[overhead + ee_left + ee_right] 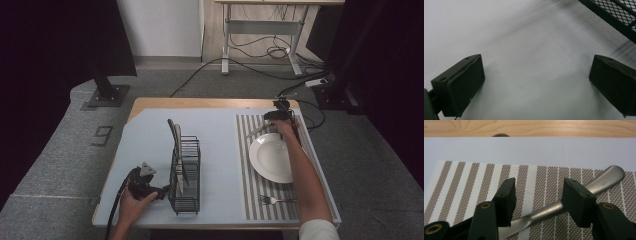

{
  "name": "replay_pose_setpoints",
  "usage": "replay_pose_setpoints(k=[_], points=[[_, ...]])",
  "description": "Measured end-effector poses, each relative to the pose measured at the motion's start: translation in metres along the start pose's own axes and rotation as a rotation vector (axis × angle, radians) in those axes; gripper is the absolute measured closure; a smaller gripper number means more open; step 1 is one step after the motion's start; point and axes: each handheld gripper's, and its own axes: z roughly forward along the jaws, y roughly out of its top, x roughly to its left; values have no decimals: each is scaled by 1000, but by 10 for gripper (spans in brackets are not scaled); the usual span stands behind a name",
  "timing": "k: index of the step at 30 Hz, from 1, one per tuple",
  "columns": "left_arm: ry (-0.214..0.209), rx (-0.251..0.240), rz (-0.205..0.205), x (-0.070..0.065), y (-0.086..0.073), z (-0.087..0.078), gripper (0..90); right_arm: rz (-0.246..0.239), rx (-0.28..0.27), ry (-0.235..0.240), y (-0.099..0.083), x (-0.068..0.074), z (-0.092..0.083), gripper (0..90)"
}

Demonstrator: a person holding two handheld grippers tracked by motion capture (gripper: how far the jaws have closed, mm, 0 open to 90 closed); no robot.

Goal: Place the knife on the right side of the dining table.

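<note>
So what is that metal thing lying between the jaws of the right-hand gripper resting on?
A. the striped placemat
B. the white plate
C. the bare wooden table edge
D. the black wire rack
A: in the right gripper view the metal utensil handle lies flat on the striped placemat, with the right gripper straddling it, jaws apart; the white plate sits nearer the person in the high view.

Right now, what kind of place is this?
Probably a test room set up like a dining table: a plate and fork on a striped placemat, with cables across the floor.
</note>
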Motion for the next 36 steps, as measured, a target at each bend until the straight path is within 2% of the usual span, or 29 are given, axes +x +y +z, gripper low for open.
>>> replay_pose_setpoints(k=[4, 7, 8, 11, 13, 16, 19, 21, 22, 27, 36], points=[[0, 0, 0, 0, 0, 0, 0, -28, 15, -18, 2, 2, 2, 452], [0, 0, -1, 0, 0, 0, 0, -23, 18, -20, 2, 2, 2, 453], [0, 0, -1, 0, 0, 0, 0, -30, 22, -37, 2, 2, 1, 452], [1, -1, -1, 0, 0, 0, 0, -32, 26, -48, 2, 1, 0, 451], [0, 0, -1, 0, 0, 0, 0, -13, 31, -59, 2, -2, -2, 447], [0, 0, 0, 0, 0, 0, 0, 3, 34, -61, 2, -4, -3, 446], [1, -1, 0, 0, 0, 0, 0, -2, 33, -63, 2, -4, -3, 439], [0, 0, 0, 0, 0, 0, 0, 7, 5, -27, 3, -3, -2, 439], [0, 0, -1, 0, 0, 0, 0, -3, 13, -22, 2, -2, -1, 438], [0, 0, 0, 0, 0, 0, 0, -26, 36, -49, 4, 4, 3, 439], [1, -1, 0, 0, 0, 0, 0, 1, 64, -68, 2, -1, 0, 435]])
